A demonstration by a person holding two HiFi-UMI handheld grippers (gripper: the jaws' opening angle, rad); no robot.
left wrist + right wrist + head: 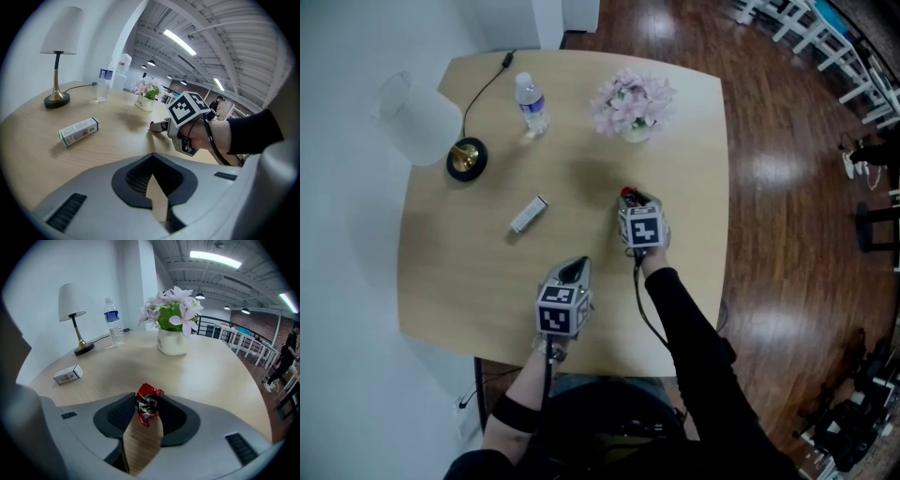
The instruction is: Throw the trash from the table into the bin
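A crumpled red wrapper (147, 408) stands between the jaws of my right gripper (146, 414), and both pads press on it just above the wooden table (469, 291). In the head view that gripper (630, 199) is right of the table's middle, with a bit of the red wrapper (627, 192) showing at its tip. My left gripper (577, 269) hovers near the front edge, shut with nothing in it. A small white box (529, 214) lies to its upper left, apart from both grippers. No bin is in view.
A lamp (467, 157) with a black cord, a water bottle (532, 103) and a vase of pink flowers (633, 103) stand along the table's far side. White wall lies to the left, dark wood floor (787, 216) to the right.
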